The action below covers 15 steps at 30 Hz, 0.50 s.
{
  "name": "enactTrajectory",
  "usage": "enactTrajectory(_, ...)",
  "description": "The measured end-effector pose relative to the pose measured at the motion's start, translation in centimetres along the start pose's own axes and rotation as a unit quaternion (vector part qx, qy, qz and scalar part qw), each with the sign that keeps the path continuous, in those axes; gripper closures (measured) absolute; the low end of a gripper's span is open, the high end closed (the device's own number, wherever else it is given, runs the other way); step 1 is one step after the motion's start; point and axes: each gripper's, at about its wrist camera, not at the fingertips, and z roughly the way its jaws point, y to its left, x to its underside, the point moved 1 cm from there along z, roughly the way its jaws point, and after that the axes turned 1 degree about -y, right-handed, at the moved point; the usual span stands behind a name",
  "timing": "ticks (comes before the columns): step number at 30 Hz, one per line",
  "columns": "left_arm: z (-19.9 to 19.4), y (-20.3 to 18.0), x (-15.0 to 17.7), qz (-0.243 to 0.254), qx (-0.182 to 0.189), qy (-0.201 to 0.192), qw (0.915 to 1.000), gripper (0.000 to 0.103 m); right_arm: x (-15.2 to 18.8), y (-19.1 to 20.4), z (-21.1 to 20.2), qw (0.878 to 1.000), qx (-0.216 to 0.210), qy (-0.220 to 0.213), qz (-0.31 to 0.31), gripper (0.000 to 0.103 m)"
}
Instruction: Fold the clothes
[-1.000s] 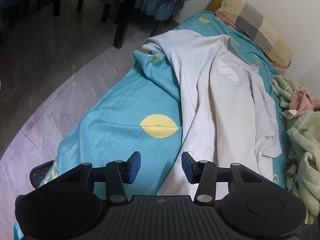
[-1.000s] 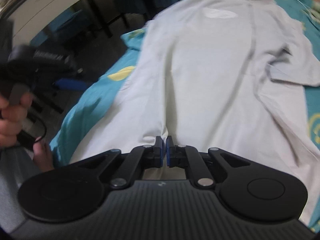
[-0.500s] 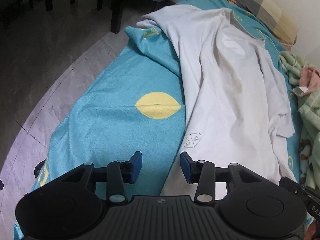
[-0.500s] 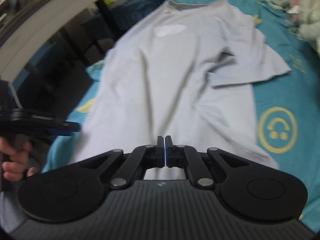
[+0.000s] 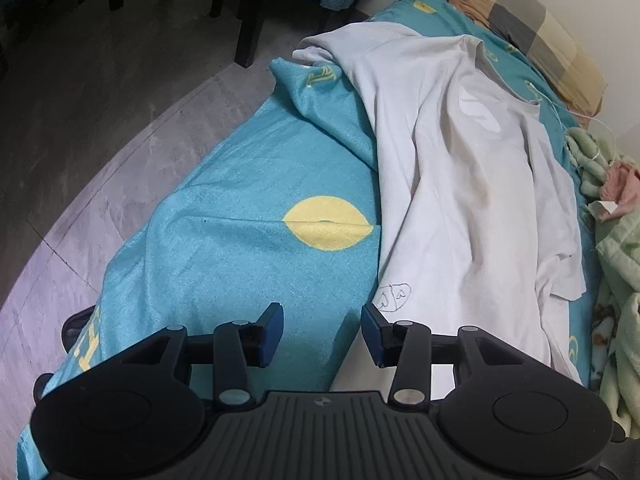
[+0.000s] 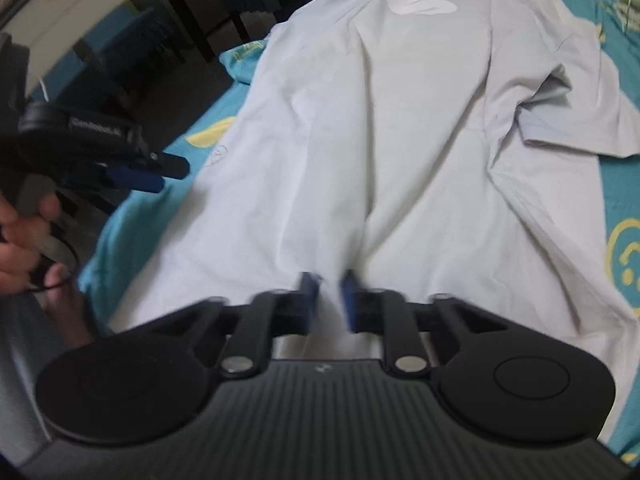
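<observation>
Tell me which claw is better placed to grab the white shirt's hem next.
Probably the right claw: part open over the white cotton T-shirt hem. The left claw, wide open, sits mostly over the teal bedsheet beside the shirt's edge.

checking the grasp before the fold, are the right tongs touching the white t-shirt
Cannot tell. In the right wrist view the right tongs are open, straddling a raised ridge of the white t-shirt at its hem, but motion blur hides whether either pad touches the cloth.
</observation>
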Motion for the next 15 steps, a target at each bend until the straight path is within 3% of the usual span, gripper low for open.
enactTrajectory(5, -0.2, -0.1, 0.1, -0.006, 0.012, -0.003, 0.9999, 0.057, -0.5, -2.8, -3.3, 0.997, 0.009, -0.041, 0.066, 0.096)
enactTrajectory(8, -0.2, -0.3, 0.2, -0.003, 0.017, 0.001, 0.9998, 0.057, -0.5, -5.4, -4.8, 0.993, 0.046, -0.052, 0.098, 0.096)
enactTrajectory(11, 0.4, -1.0, 0.6, 0.009, 0.033, 0.017, 0.9993, 0.057, -0.5, -7.9, -4.9, 0.986, 0.071, -0.052, 0.138, 0.096)
enactTrajectory(15, 1.2, -2.2, 1.7, 0.027, 0.062, 0.051, 0.9964, 0.056, -0.5, -8.2, -4.1, 0.985, 0.077, -0.049, 0.15, 0.096)
